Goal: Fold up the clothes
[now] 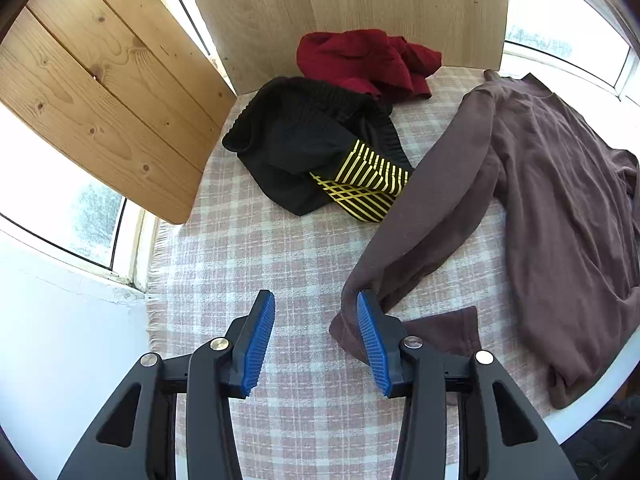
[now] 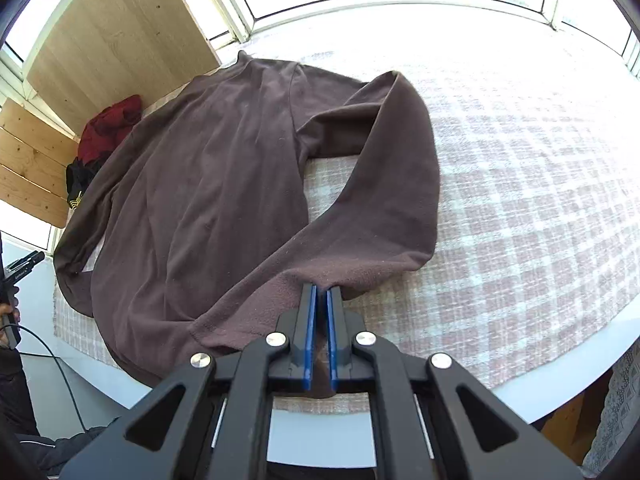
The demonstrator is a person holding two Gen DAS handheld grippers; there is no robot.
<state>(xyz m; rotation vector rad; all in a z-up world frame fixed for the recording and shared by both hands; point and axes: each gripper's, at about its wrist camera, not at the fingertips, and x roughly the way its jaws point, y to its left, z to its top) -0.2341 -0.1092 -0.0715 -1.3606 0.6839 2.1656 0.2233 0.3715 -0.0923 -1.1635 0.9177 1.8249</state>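
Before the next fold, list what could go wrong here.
1. The right gripper pinches only a small bunch of the brown shirt's sleeve cuff; a hard pull might slip it free.
2. The left gripper is open beside the other sleeve's end, so that side is loose and may drag unevenly.
3. The shirt hem overhangs the table edge and could slide off.
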